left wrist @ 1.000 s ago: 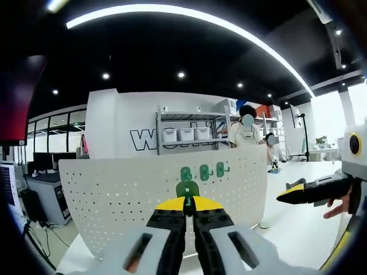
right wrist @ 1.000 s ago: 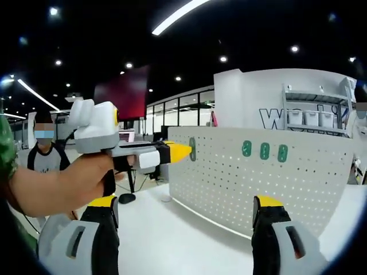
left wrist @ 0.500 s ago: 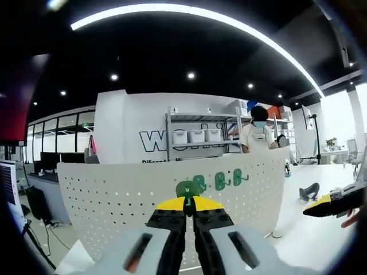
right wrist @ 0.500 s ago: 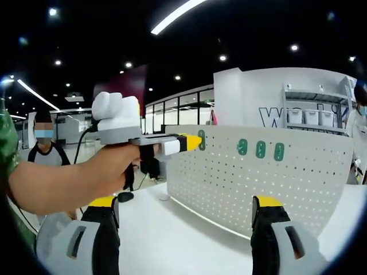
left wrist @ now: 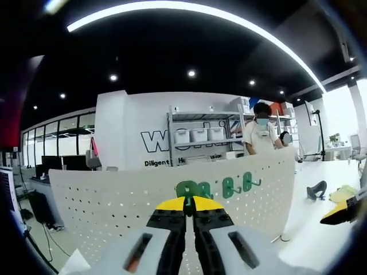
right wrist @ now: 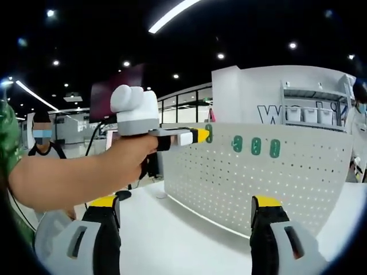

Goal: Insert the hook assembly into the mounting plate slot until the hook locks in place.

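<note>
Green hook (left wrist: 186, 189) clamped in left gripper (left wrist: 189, 201) tips at white pegboard (right wrist: 252, 183) top edge, 3 more green hooks (left wrist: 238, 185) just right; right gripper (right wrist: 186, 209) jaws wide apart, shelving (left wrist: 198, 134) w/ bins behind.

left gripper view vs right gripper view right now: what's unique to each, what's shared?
Left gripper view: its own left gripper, jaws shut on a green hook, seen from behind, with the right gripper's yellow tip at the right edge.

Right gripper view: its own right gripper, jaws wide apart and empty, a side look at the hand holding the left gripper against the board, and a dark red screen.

Both: the white pegboard, three green hooks already on it, the shelf of bins.
</note>
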### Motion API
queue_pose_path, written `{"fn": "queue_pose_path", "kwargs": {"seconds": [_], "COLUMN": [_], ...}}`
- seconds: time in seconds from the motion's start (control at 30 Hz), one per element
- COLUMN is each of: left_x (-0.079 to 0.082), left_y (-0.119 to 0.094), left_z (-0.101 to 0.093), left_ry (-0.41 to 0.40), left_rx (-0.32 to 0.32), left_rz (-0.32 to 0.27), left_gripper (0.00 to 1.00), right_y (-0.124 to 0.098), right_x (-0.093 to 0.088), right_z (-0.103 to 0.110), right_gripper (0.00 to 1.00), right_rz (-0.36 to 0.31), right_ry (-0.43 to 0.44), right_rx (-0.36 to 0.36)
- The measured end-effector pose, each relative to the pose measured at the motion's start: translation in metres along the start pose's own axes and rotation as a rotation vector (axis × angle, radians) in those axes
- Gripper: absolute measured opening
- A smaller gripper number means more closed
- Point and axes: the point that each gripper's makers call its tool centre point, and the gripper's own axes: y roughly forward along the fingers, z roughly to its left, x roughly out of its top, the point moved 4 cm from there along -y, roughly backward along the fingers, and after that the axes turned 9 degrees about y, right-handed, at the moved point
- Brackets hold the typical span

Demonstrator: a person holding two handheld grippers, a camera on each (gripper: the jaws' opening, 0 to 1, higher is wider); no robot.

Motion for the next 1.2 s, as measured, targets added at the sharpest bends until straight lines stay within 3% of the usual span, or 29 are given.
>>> {"fn": "queue_pose_path", "kwargs": {"seconds": [0.4, 1.2], "left_x": [-0.007, -0.022], "left_y": [0.028, 0.048], "left_z": [0.005, 0.006], "left_ry": [0.026, 0.036], "left_rx": [0.028, 0.067], "left_rz": [0.023, 0.078], "left_gripper": [0.03, 0.03], "right_y": [0.003, 0.01], "right_x": [-0.004, -0.01], "right_z": [-0.012, -0.023], "right_gripper": [0.96, 0.95], "right_rz": [0.011, 0.027], "right_ry": [0.012, 0.027], "right_rx": [-0.009, -0.008]}}
